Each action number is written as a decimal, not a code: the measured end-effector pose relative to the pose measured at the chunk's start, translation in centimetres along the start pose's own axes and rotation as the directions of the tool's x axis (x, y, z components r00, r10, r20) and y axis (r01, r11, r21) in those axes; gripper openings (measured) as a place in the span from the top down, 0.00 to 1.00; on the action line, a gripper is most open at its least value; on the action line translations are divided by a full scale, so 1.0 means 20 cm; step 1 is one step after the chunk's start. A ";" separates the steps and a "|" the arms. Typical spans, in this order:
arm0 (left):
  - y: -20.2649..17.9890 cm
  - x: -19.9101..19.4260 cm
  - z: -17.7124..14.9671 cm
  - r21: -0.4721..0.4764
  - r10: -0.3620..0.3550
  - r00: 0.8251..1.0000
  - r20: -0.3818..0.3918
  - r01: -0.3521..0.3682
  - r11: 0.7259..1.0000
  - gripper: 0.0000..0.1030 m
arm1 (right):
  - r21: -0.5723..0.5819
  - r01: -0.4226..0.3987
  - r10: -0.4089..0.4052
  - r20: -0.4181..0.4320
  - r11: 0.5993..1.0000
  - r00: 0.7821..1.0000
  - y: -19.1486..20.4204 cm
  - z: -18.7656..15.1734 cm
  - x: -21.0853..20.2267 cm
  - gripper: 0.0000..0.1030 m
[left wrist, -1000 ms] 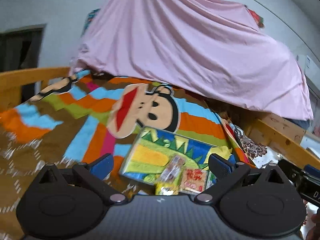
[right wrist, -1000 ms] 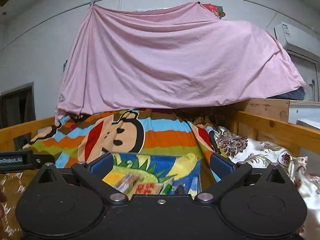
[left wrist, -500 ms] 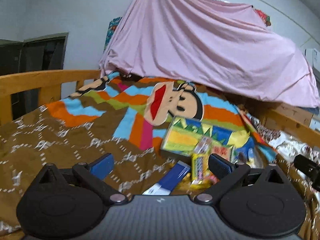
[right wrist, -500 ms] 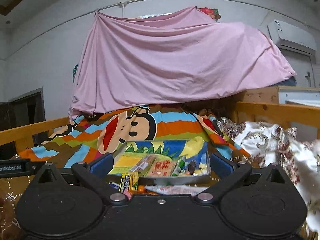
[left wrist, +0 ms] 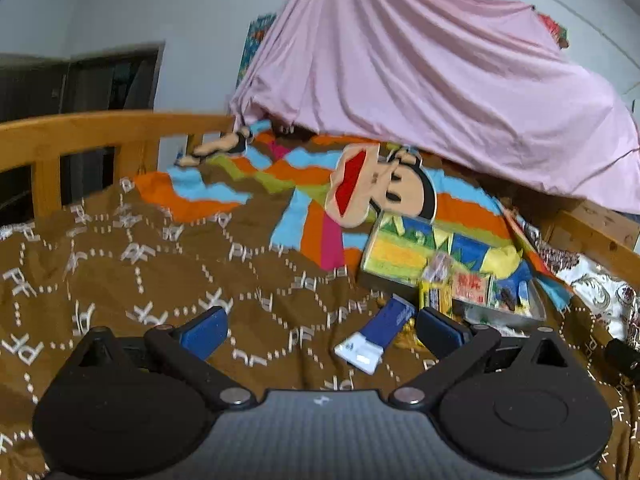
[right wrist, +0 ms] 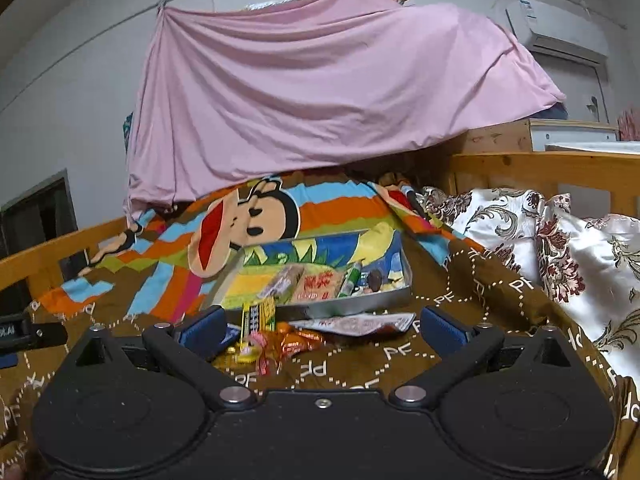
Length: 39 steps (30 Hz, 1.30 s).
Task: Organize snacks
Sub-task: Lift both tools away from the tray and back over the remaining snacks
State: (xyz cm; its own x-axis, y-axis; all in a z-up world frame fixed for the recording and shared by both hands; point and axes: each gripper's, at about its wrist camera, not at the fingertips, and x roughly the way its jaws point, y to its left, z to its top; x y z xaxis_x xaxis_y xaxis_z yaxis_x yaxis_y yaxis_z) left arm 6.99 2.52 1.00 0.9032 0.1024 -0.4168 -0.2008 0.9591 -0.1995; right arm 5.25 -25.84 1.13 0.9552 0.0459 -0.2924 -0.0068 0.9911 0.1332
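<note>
Snacks loose on bed blanket (right wrist: 460,280), just short of tin tray (right wrist: 362,298). Candy pile (right wrist: 276,342) lies dead ahead of right gripper (right wrist: 320,326), jaws spread, empty. Blue packet (left wrist: 380,330) lies right of centre before left gripper (left wrist: 320,332), also spread, long axis pointing away toward tray. Right gripper nearer to candy.

Soft, dim indoor light is falling evenly, casting faint shadows; fisheye distortion is bending the edges; the left wrist view is smearing slightly; dark corners are vignetting.

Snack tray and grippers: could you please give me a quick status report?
Left gripper and right gripper open, empty. Tray part-filled; loose snacks and blue packet on blanket. Nothing blocking.
</note>
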 end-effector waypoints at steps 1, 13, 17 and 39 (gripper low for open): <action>0.00 0.01 0.00 0.001 -0.005 1.000 -0.010 0.005 1.000 0.00 | -0.010 -0.001 0.001 -0.006 1.000 1.000 0.01 -0.01 0.00 0.01; 0.04 0.07 -0.01 0.002 -0.014 0.999 -0.047 0.014 1.000 0.00 | -0.133 -0.020 0.015 -0.039 0.991 0.999 0.12 -0.06 0.03 0.01; 0.04 0.09 0.00 0.026 -0.020 0.999 -0.039 0.021 0.999 0.00 | -0.153 -0.027 0.018 -0.066 0.988 0.998 0.15 -0.07 0.06 0.01; -0.01 0.36 -0.03 0.184 -0.058 0.986 -0.153 0.086 0.979 0.00 | -0.197 -0.142 0.115 -0.146 0.970 0.983 0.16 -0.05 0.45 0.01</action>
State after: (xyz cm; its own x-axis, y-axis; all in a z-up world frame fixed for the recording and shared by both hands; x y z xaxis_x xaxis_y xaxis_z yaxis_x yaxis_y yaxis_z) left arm 13.27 2.84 -2.55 0.8445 0.0053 -0.5356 -0.0495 0.9964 -0.0682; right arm 13.46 -22.04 -1.93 0.8946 0.1770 -0.4104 -0.2009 0.9795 -0.0154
